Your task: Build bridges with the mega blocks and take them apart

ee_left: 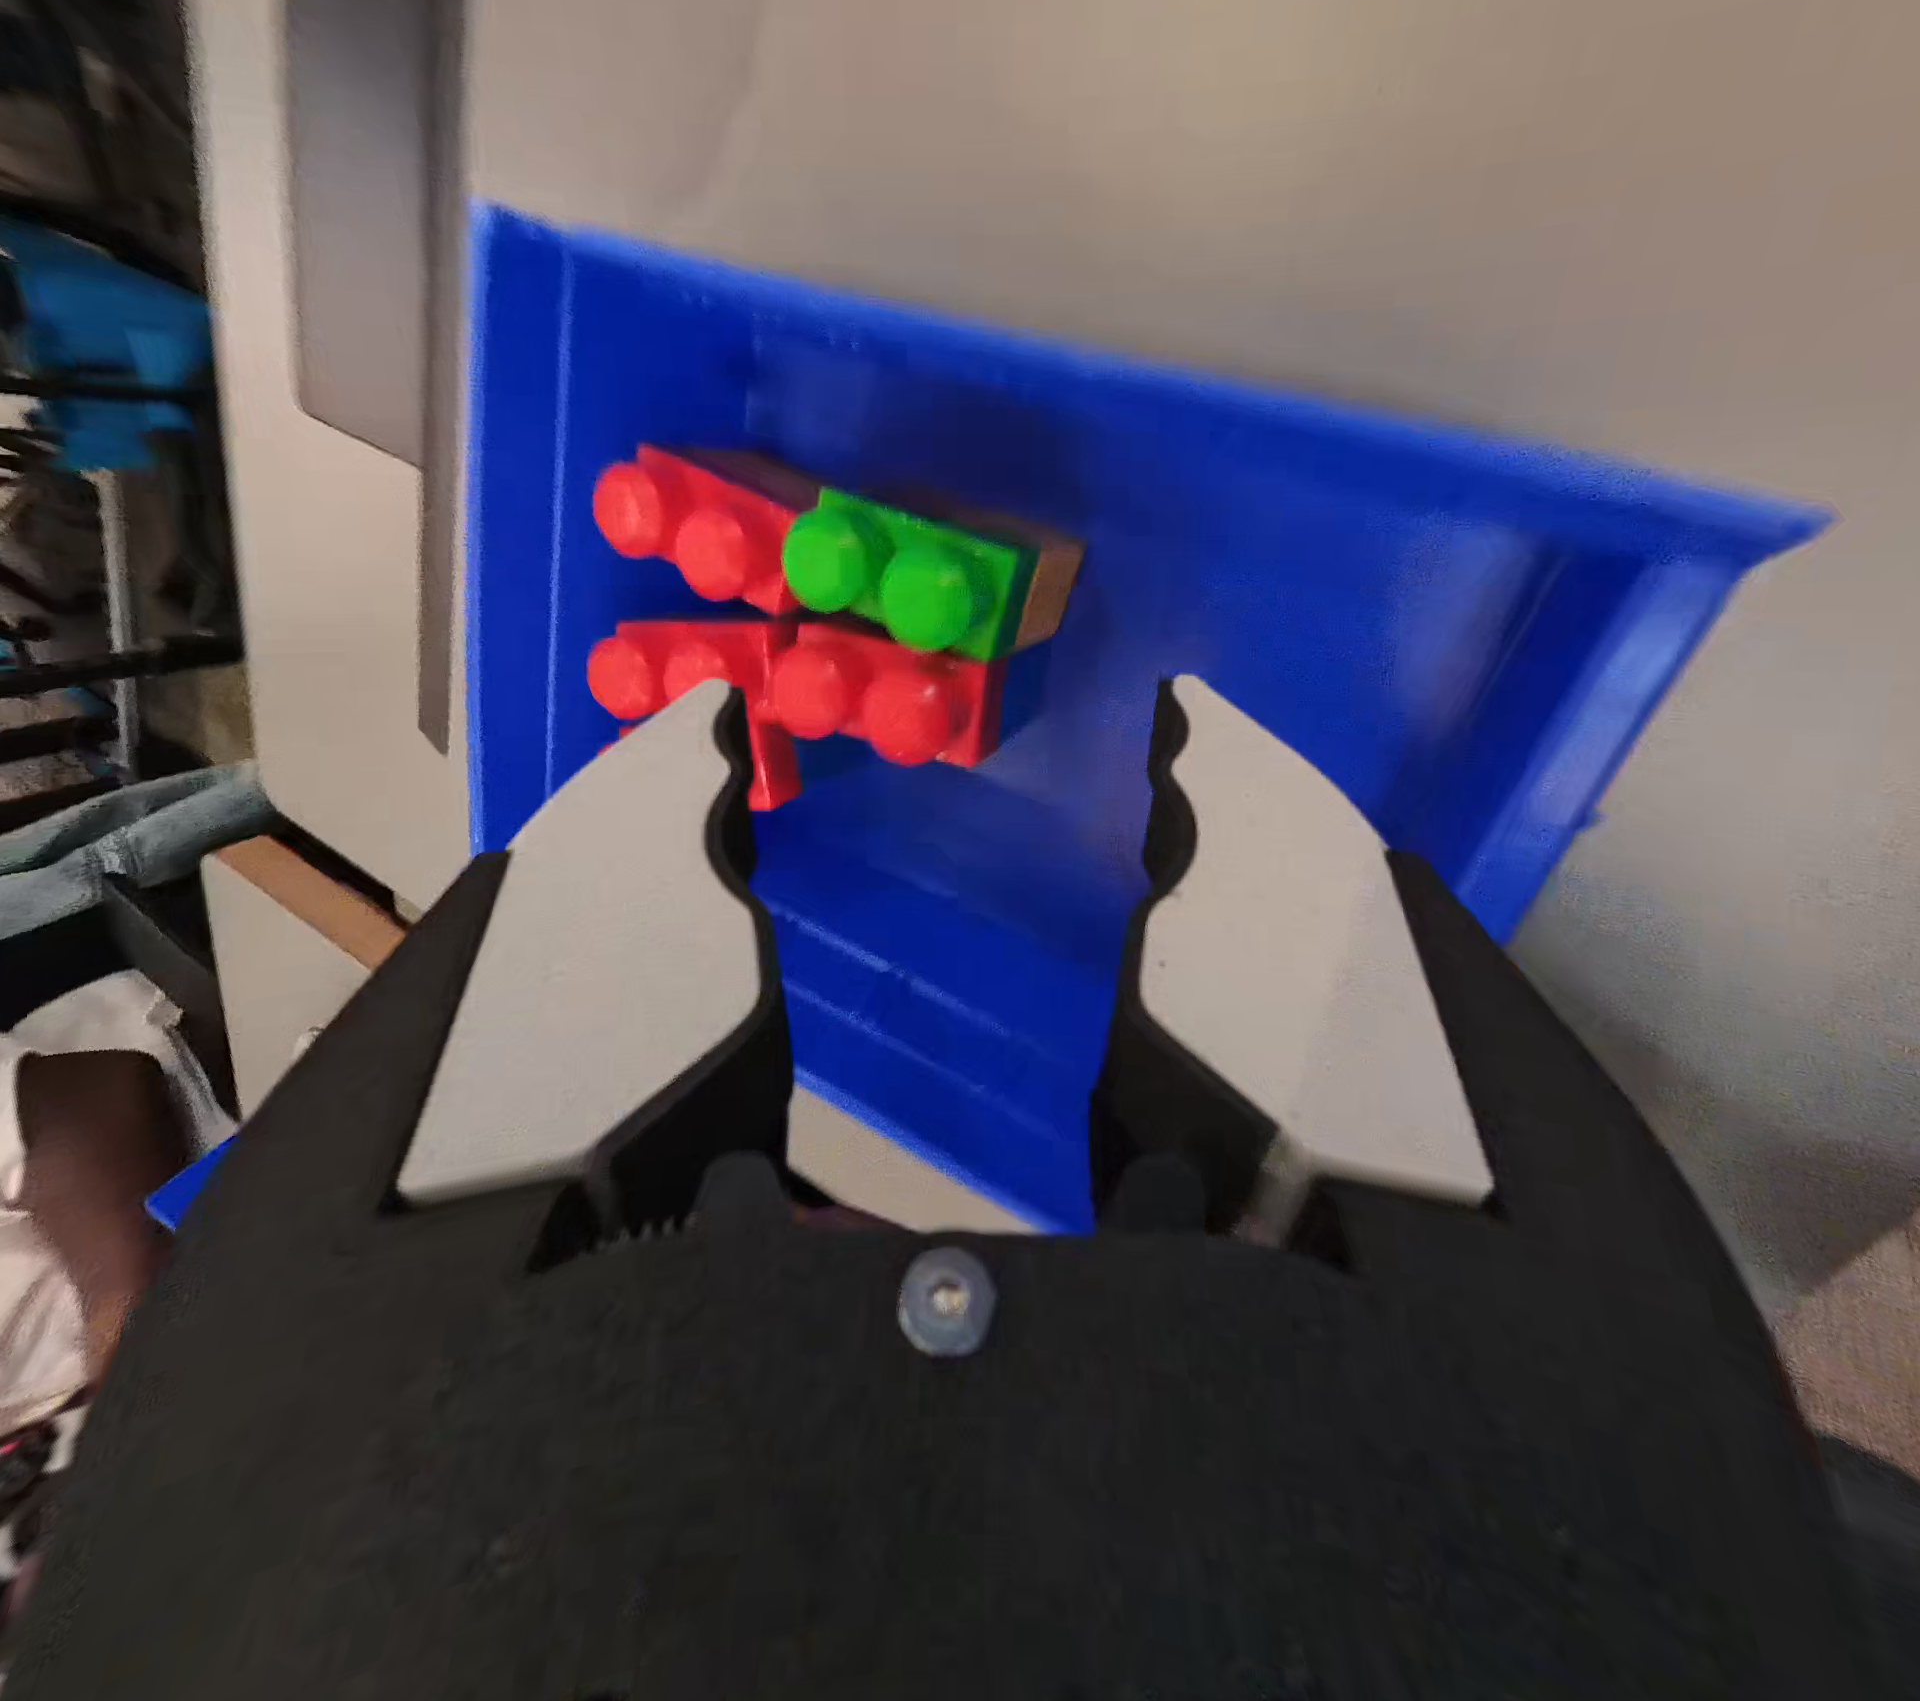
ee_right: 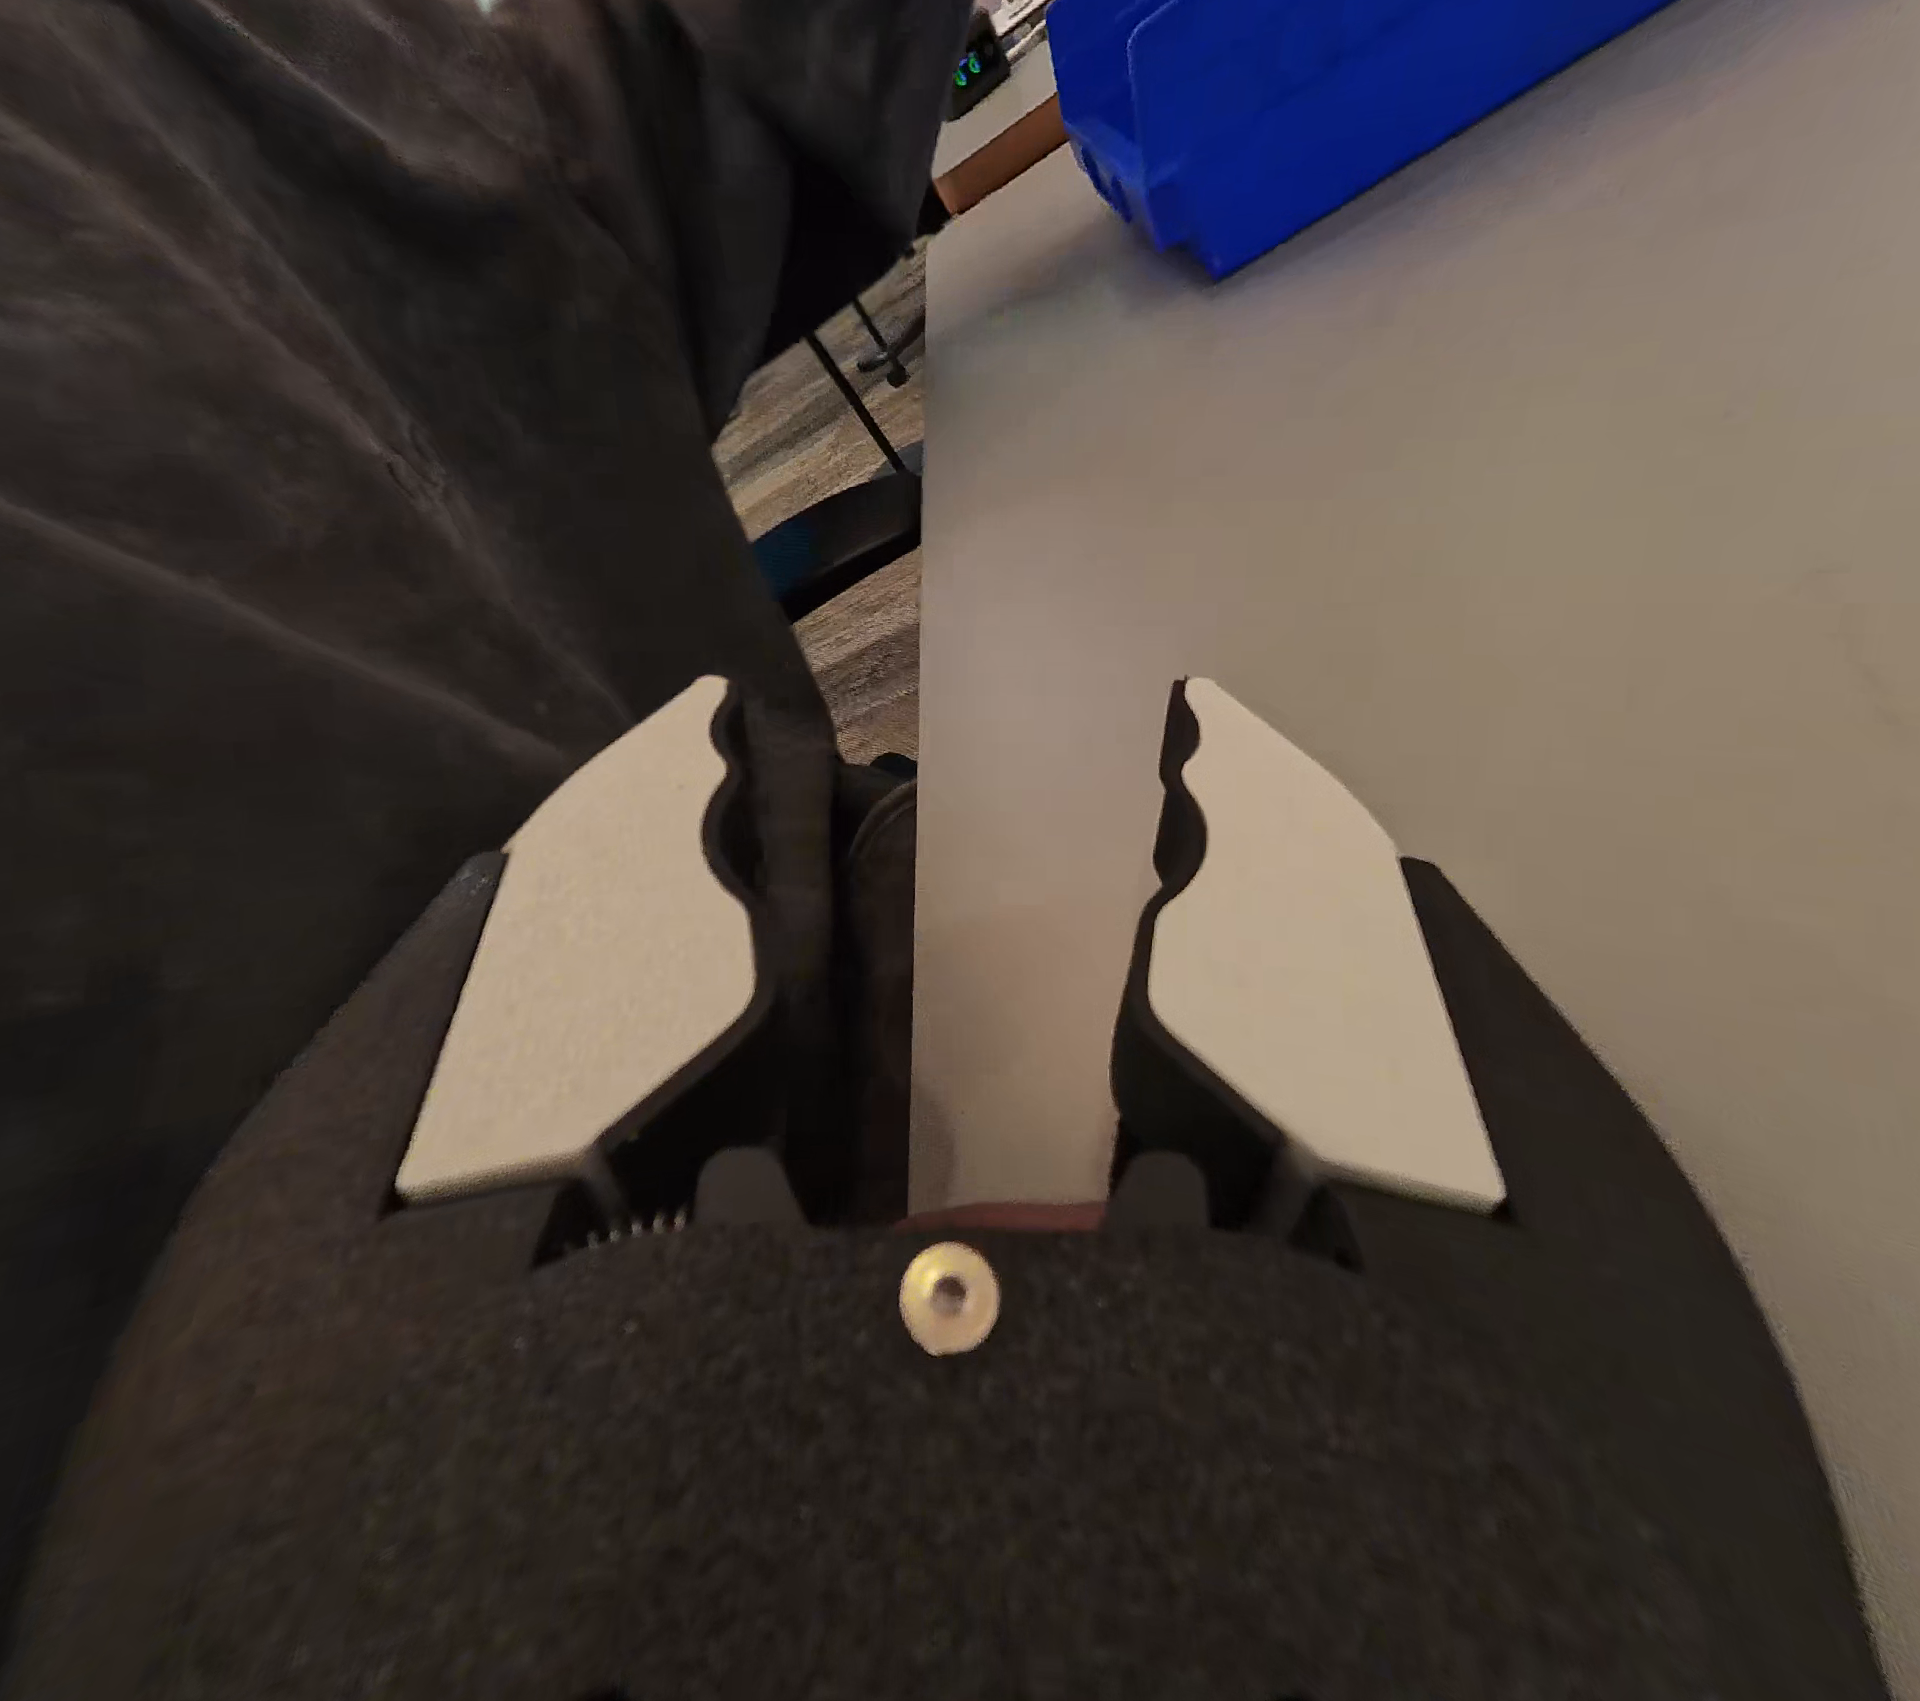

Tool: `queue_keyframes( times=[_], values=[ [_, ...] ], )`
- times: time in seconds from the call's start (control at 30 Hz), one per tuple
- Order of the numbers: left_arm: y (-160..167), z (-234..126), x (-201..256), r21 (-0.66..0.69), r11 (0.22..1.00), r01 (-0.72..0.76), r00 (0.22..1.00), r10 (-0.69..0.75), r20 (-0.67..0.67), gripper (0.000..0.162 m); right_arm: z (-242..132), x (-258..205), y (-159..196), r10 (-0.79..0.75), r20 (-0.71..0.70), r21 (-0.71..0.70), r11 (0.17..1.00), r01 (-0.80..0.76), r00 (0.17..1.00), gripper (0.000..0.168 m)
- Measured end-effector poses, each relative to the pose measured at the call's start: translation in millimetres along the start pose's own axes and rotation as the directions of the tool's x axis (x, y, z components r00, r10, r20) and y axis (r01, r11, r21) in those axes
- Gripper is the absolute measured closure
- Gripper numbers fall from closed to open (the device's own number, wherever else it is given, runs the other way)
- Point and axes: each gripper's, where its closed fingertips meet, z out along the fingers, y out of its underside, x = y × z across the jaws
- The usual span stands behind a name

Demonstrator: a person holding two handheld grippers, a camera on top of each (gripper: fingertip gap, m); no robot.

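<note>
Both grippers gape wide and empty, so your left gripper (ee_left: 945, 695) could knock the green block (ee_left: 914, 571) centre-left while your right gripper (ee_right: 945, 695) idles.

Four mega blocks sit clustered in the left part of a blue bin (ee_left: 1299, 612), studs facing the left wrist camera. Three are red and one green: a red block (ee_left: 691, 524) with the green block (ee_left: 914, 576) touching its right end, and below them another red block (ee_left: 665, 675) beside a third red block (ee_left: 883, 706). Each shows two round studs, and the green one slightly overlaps its neighbours.
</note>
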Motion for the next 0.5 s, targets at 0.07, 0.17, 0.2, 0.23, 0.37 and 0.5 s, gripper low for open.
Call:
queue_keyframes(
  times=[0.07, 0.17, 0.2, 0.23, 0.37, 0.5],
  values=[
    [15, 20, -9, -0.078, 0.996, -0.038, 0.996, 0.032, -0.084, 0.088, 1, 0, -2, 0.015, 0.020, 0.003, 1.000, -0.015, 1.000, 0.092],
    [30, 45, -9, -0.133, 0.989, -0.062, 0.974, 0.031, -0.225, 0.088, 2, 2, -1, 0.032, 0.029, -0.004, 0.999, -0.032, 0.999, 0.092],
    [35, 52, -10, -0.154, 0.985, -0.074, 0.969, 0.034, -0.245, 0.088, 2, 4, 0, 0.038, 0.030, -0.003, 0.999, -0.038, 0.999, 0.092],
    [39, 58, -14, -0.172, 0.981, -0.085, 0.969, 0.041, -0.245, 0.087, 3, 5, 0, 0.046, 0.033, -0.002, 0.999, -0.046, 0.998, 0.092],
    [40, 70, -13, -0.158, 0.983, -0.096, 0.955, 0.046, -0.292, 0.084, 5, 9, 1, 0.077, 0.053, -0.005, 0.997, -0.076, 0.996, 0.092],
    [45, 81, -10, -0.180, 0.977, -0.116, 0.949, 0.055, -0.310, 0.079, 8, 10, 4, 0.096, 0.068, -0.027, 0.995, -0.095, 0.993, 0.092]
  ],
)
